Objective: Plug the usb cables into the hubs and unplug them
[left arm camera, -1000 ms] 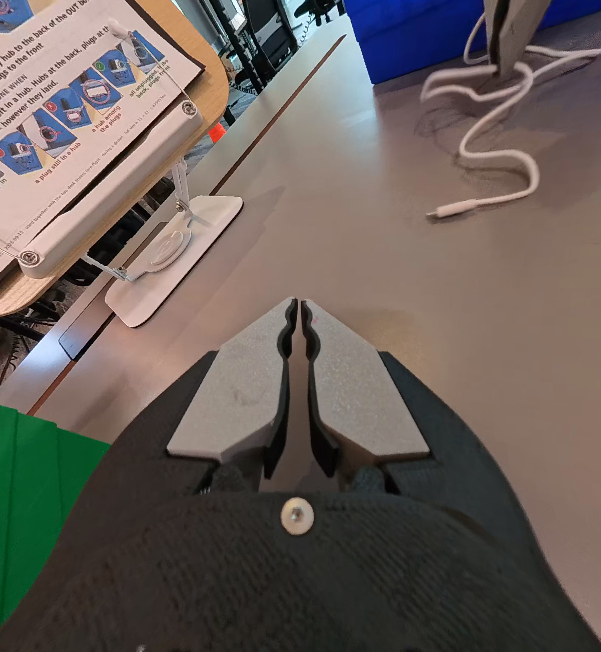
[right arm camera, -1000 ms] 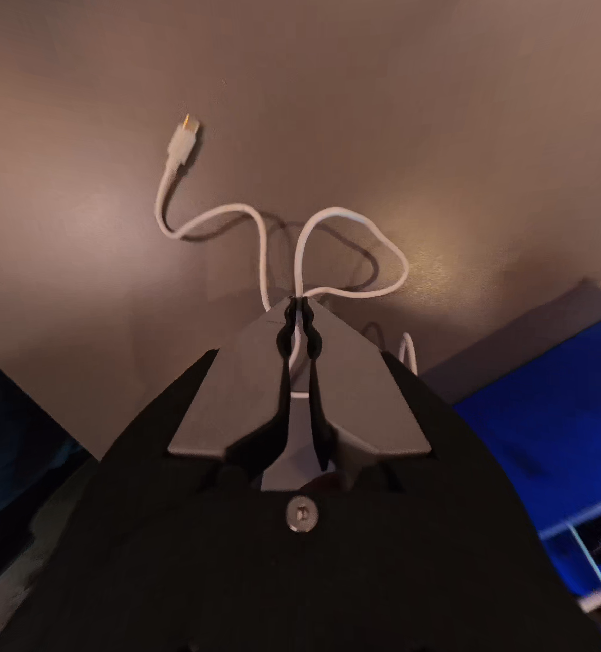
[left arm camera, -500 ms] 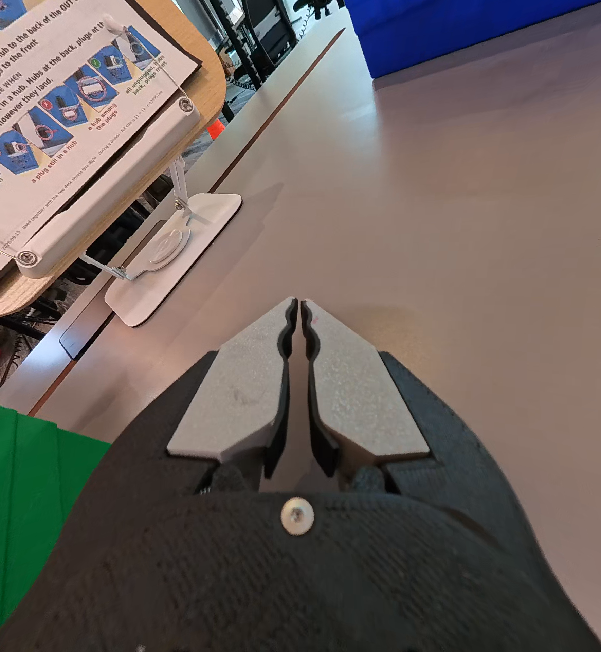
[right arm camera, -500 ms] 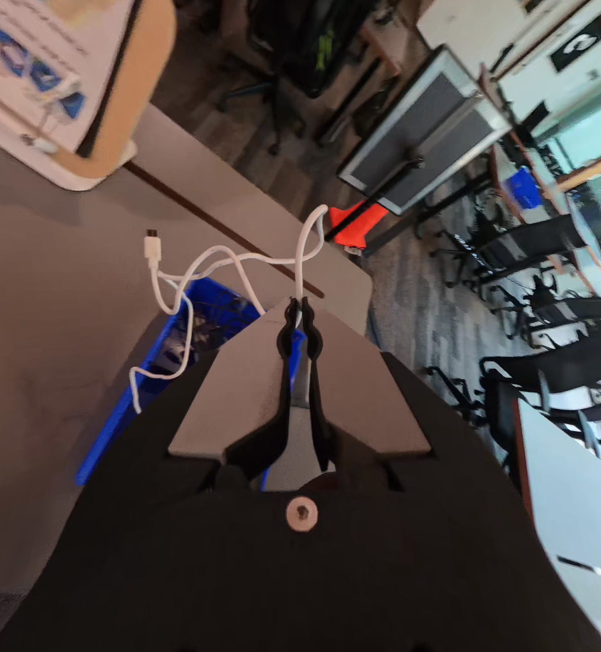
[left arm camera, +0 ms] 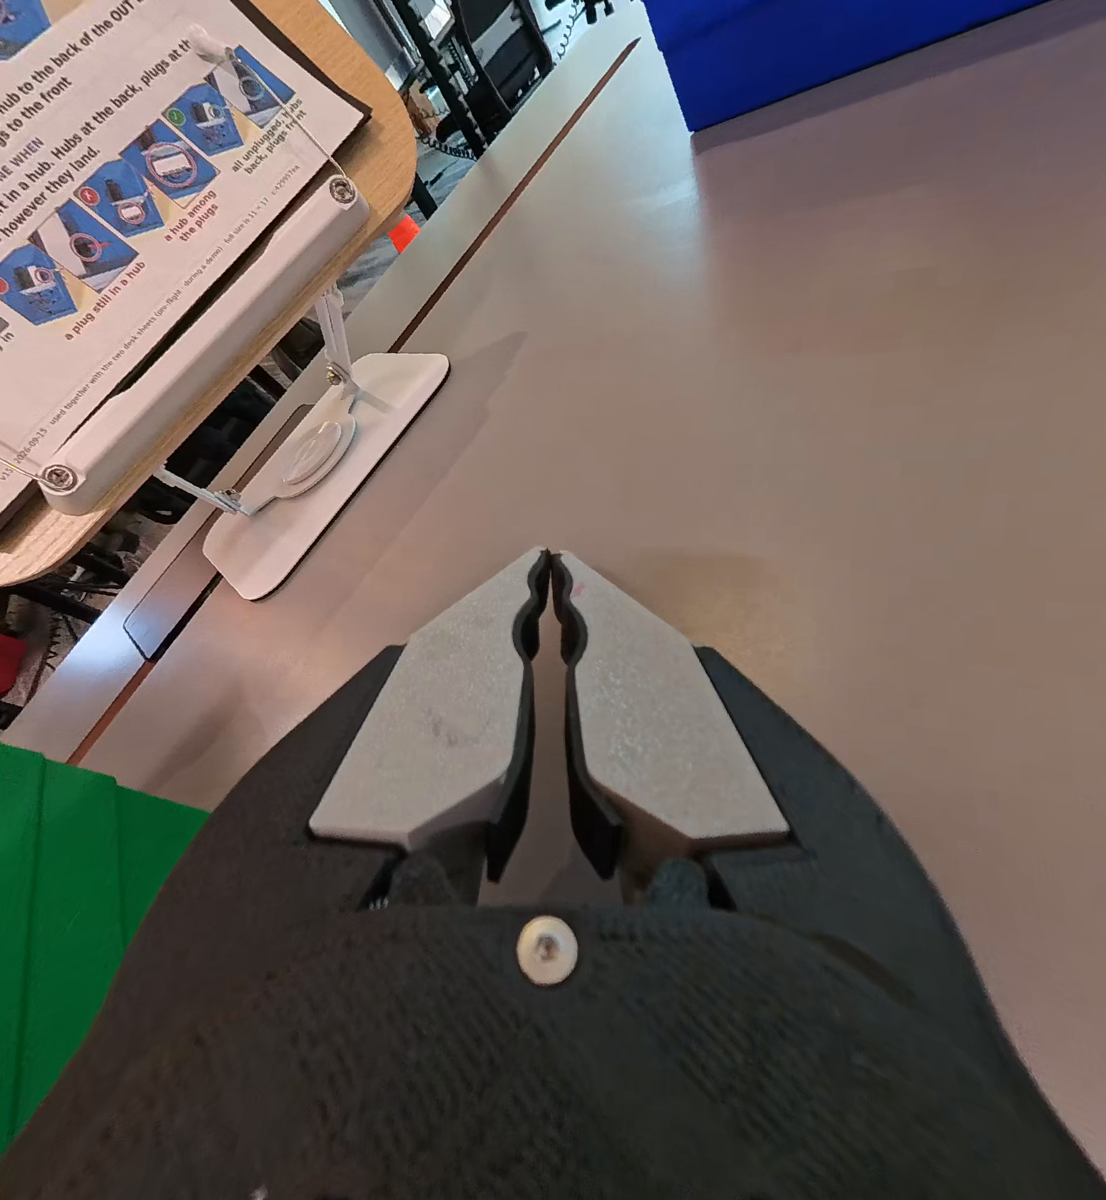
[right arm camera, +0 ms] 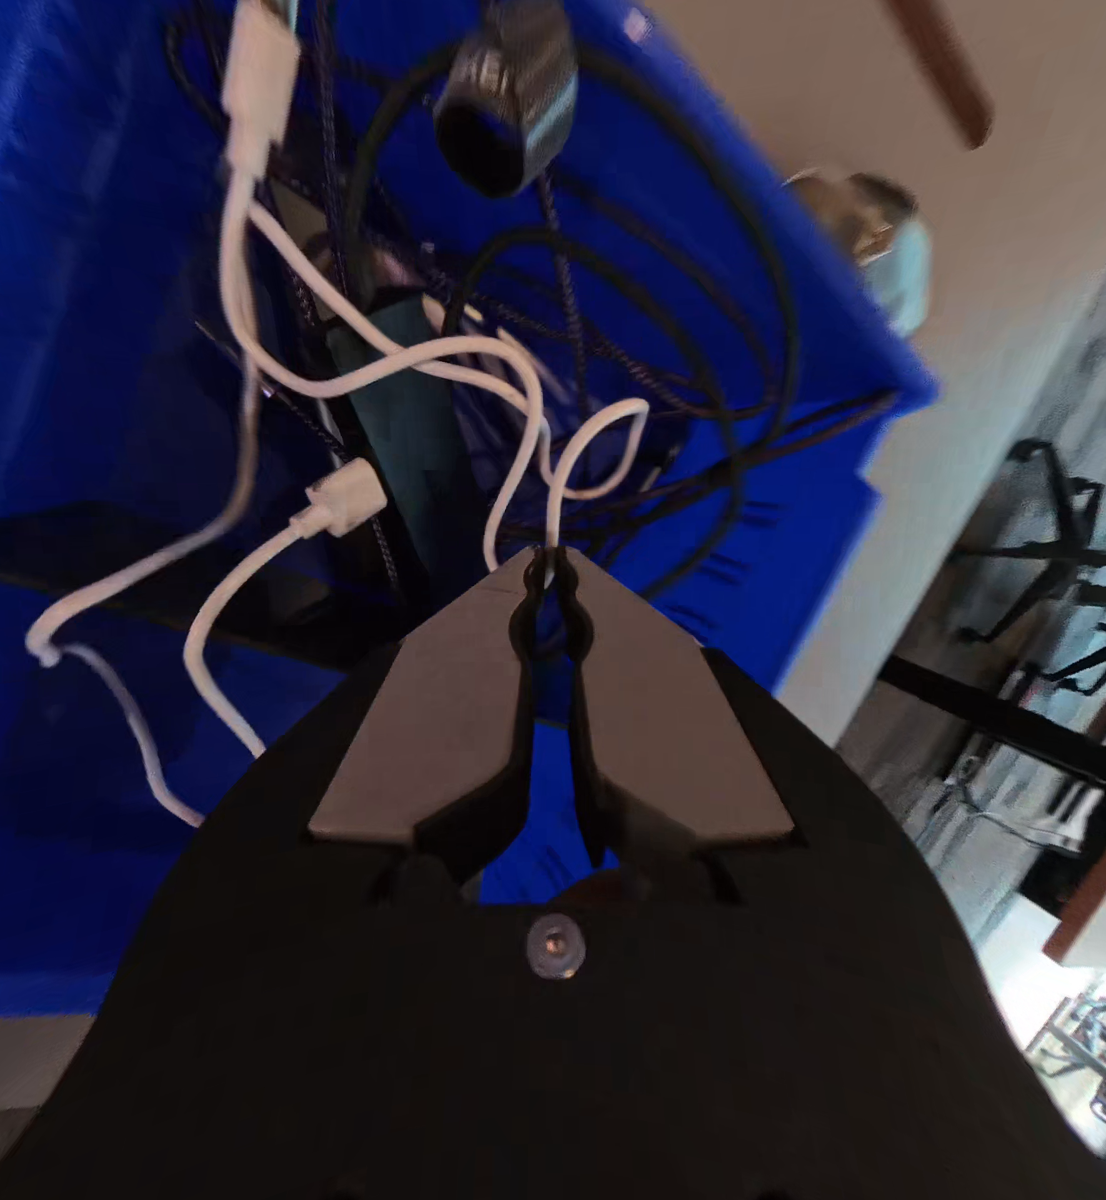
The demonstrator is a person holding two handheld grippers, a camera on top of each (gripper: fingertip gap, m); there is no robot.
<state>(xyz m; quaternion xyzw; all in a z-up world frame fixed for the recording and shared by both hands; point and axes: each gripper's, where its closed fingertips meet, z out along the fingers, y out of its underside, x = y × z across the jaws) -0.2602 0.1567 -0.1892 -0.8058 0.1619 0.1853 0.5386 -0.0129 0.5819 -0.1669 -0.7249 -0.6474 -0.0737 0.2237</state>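
Observation:
My right gripper [right arm camera: 547,555] is shut on a white USB cable [right arm camera: 401,363] and holds it over the blue bin [right arm camera: 83,325]. The cable loops ahead of the tips, with one white plug [right arm camera: 346,497] at the left and another [right arm camera: 258,84] near the top. Inside the bin lie a dark hub [right arm camera: 407,415], black and braided cables [right arm camera: 726,363], and a round grey device [right arm camera: 505,117]. My left gripper [left arm camera: 549,557] is shut and empty, low over the grey table [left arm camera: 829,389]. No cable shows in the left wrist view.
A white stand [left arm camera: 329,467] holding an instruction sheet [left arm camera: 102,195] on a wooden board sits at the table's left edge. A green bin [left arm camera: 37,909] is at lower left and the blue bin [left arm camera: 797,58] at the far top. Chairs and shelving lie beyond the table [right arm camera: 1057,617]. Tip to tip, the grippers are about 50 centimetres apart. My right gripper is the nearer one to the white plug [right arm camera: 346,497]: about 6 centimetres, against 45 centimetres.
My right gripper has lifted the white cable off the table, swung round, and now holds it over the blue bin. The cable left the left wrist view. The left gripper stayed still.

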